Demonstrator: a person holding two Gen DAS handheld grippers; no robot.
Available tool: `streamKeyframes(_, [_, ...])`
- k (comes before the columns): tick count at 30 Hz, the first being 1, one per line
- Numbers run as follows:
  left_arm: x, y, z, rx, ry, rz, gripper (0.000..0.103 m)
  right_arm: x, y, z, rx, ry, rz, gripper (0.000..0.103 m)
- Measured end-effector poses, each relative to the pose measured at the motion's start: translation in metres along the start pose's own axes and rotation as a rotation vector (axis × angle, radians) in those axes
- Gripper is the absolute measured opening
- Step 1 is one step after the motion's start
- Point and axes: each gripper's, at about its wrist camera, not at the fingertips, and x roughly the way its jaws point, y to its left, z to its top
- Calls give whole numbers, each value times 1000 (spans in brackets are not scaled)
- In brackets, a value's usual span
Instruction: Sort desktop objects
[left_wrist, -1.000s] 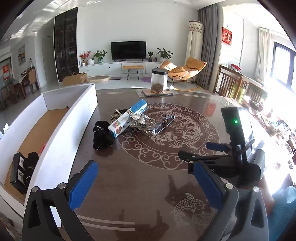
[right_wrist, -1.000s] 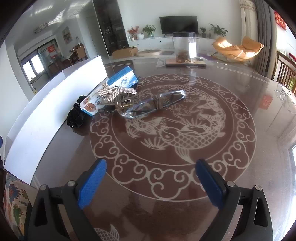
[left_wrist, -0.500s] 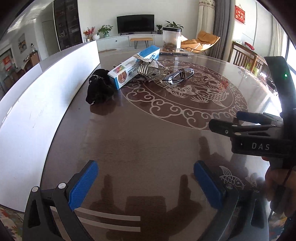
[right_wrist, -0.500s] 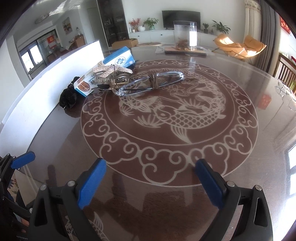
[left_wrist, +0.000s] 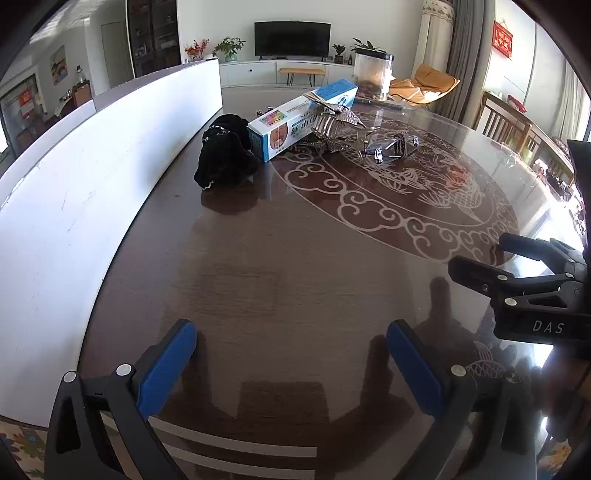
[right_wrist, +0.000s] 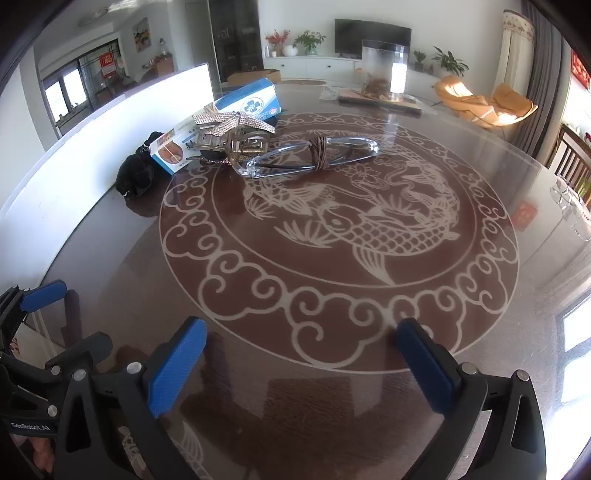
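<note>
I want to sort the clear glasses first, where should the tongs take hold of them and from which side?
Grip the clear plastic-framed glasses at the middle, where a brown cord bundles the folded frame. They lie flat and long across the dark patterned table, so come from above with the open right tongs, fingers either side of the narrow width. That end is clear of the rhinestone hair clip.

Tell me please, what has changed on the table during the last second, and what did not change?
Both grippers came lower toward the table. The left gripper dropped more; the bin's inside went out of its view. The right gripper has just opened slightly wider; both hold nothing. The box, glasses, hair clip and black cloth stayed put.
</note>
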Motion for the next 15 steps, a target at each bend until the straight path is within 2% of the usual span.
streamKeyframes(11, [1,-3,-2,15,-9,19,103,2,4,0,-19,10,-22,103])
streamKeyframes(15, [2,-3,2,11,21,25,103,2,4,0,-24,12,-27,103])
